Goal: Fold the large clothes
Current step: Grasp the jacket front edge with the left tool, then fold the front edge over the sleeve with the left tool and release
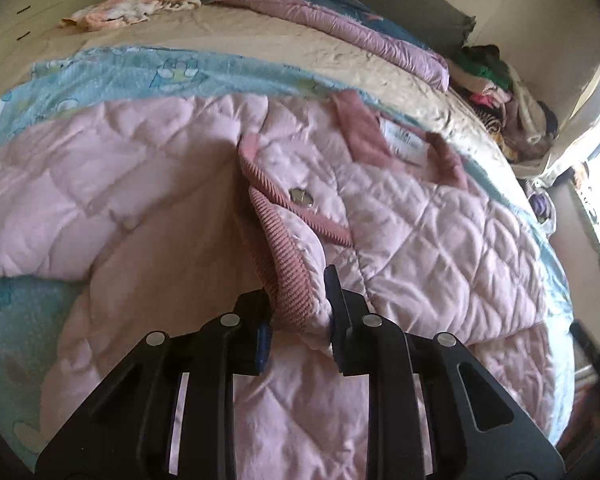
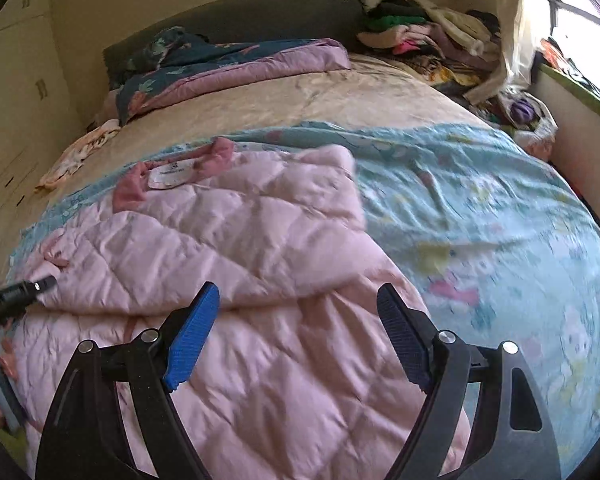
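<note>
Pinching the soft, puffy pink quilted jacket [image 1: 400,216] by its ribbed cuff [image 1: 288,280], my left gripper [image 1: 300,312] holds; right gripper [image 2: 296,320] hangs open.

Blue cartoon sheet [image 2: 480,208] spread on the bed; floral quilt [image 2: 228,68] bunched near headboard [image 2: 240,12]; clothes heap [image 2: 432,36] beside window [image 2: 580,12].

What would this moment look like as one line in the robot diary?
left claw: shut on ribbed cuff | right claw: open, empty, above pink quilted jacket | blue blanket: under jacket
</note>
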`<state>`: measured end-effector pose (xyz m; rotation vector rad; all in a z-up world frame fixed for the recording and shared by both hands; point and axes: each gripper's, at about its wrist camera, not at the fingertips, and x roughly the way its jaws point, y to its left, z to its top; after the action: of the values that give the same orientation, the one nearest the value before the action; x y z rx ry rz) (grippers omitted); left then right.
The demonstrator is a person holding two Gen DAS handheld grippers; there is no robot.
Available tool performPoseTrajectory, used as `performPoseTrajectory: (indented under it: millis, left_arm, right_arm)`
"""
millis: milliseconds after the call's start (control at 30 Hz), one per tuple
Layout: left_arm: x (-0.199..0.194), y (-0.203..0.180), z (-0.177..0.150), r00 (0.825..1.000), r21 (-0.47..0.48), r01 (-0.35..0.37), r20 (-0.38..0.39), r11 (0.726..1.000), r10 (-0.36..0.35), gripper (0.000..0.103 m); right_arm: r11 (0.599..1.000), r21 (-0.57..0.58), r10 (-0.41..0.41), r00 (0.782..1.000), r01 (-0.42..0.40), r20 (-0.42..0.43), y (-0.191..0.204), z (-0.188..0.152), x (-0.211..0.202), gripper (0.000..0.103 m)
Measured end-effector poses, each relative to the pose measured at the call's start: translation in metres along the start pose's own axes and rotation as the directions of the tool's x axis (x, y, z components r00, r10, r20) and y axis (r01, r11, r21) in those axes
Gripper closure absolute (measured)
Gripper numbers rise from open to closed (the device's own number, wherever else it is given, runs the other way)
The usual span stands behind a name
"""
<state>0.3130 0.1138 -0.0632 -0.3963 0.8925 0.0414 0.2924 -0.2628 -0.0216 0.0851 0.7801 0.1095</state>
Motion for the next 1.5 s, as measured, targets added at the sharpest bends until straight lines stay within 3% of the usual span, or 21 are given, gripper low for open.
performPoseTrajectory:
  millis: [233, 367, 667, 1033, 1233, 1333, 1400, 1467, 1500]
  left_arm:
    - [-0.001, -0.005, 0.0, 1.0, 0.047, -0.027, 0.008, 0.999, 0.027, 0.086]
    - [0.001, -0.003, -0.001, 1.0, 0.047, -0.031, 0.003, 0.998, 0.031, 0.084]
    - [0.005, -0.005, -0.002, 1.0, 0.058, -0.026, -0.008, 0.998, 0.026, 0.082]
    - [0.009, -0.012, -0.003, 0.998, 0.082, -0.058, -0.024, 0.995, 0.06, 0.072]
    - [-0.003, -0.012, -0.003, 0.997, 0.076, -0.066, -0.021, 0.995, 0.068, 0.049]
    - [-0.01, -0.014, -0.004, 0.998, 0.075, -0.064, -0.014, 0.995, 0.066, 0.038]
    - [-0.015, -0.015, -0.005, 0.998, 0.062, -0.056, -0.018, 0.997, 0.057, 0.021]
    - [-0.021, -0.015, -0.006, 0.999, 0.039, -0.033, -0.02, 0.999, 0.033, 0.01]
    - [-0.025, -0.014, -0.006, 0.999, 0.03, -0.029, -0.015, 0.999, 0.029, 0.009]
  right_arm:
    - [0.995, -0.076, 0.067, 0.996, -0.071, -0.052, 0.038, 0.038, 0.041, 0.023]
    - [0.997, -0.068, 0.038, 0.994, -0.045, -0.098, 0.039, 0.049, 0.066, 0.023]
    - [1.0, -0.004, -0.023, 0.976, 0.022, -0.219, -0.003, 0.032, 0.113, 0.024]
    - [0.999, 0.015, -0.027, 0.98, 0.03, -0.197, -0.012, 0.02, 0.12, 0.024]
    - [0.999, 0.042, 0.034, 0.988, -0.028, -0.153, -0.012, 0.016, 0.084, 0.02]
    - [0.996, 0.064, 0.063, 0.99, -0.056, -0.123, -0.012, 0.013, 0.063, 0.013]
    - [0.995, 0.069, 0.077, 0.991, -0.069, -0.113, -0.01, 0.01, 0.052, 0.008]
    - [0.994, 0.069, 0.092, 0.989, -0.085, -0.114, -0.005, 0.007, 0.043, 0.007]
    - [0.994, 0.064, 0.094, 0.989, -0.087, -0.117, -0.002, 0.004, 0.039, 0.006]
